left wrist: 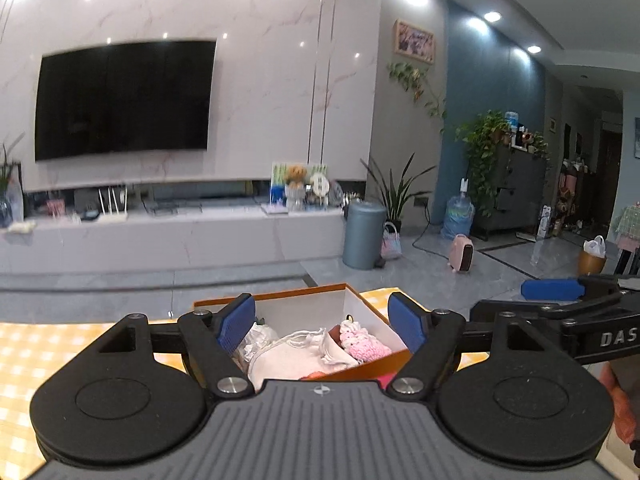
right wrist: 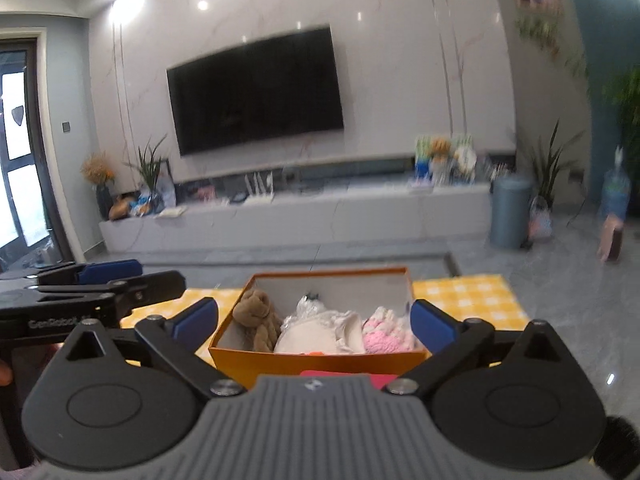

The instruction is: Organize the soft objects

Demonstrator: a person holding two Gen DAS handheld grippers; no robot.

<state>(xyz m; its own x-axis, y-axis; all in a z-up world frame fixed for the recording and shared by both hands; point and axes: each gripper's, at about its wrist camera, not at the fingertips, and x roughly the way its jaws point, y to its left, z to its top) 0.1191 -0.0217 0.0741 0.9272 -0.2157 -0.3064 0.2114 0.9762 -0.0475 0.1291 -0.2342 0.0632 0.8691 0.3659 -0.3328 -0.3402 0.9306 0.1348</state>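
1. My left gripper (left wrist: pixel 322 322) stands wide open with nothing between its blue pads; the orange box (left wrist: pixel 360 370) only shows through the gap, well below and ahead of it.
2. My right gripper (right wrist: pixel 314 320) is spread just as wide and empty, framing the same box (right wrist: pixel 320 360) from further back.
3. The soft things lie inside the box: a brown teddy (right wrist: pixel 258 320) at its left end, a white cloth bundle (right wrist: pixel 316 332) in the middle, a pink knitted piece (right wrist: pixel 384 336) at its right end. Packed side by side like that, they look sorted (my judgement, not a certainty).
4. The box sits on the yellow checked cloth (right wrist: pixel 468 300), near its far edge.
5. The right view shows the teddy whole; in the left view a pad hides that end of the box, so only the white bundle (left wrist: pixel 288 354) and pink piece (left wrist: pixel 366 342) are plain.
6. Something pink lies at the box's near side, mostly hidden; I cannot tell what.
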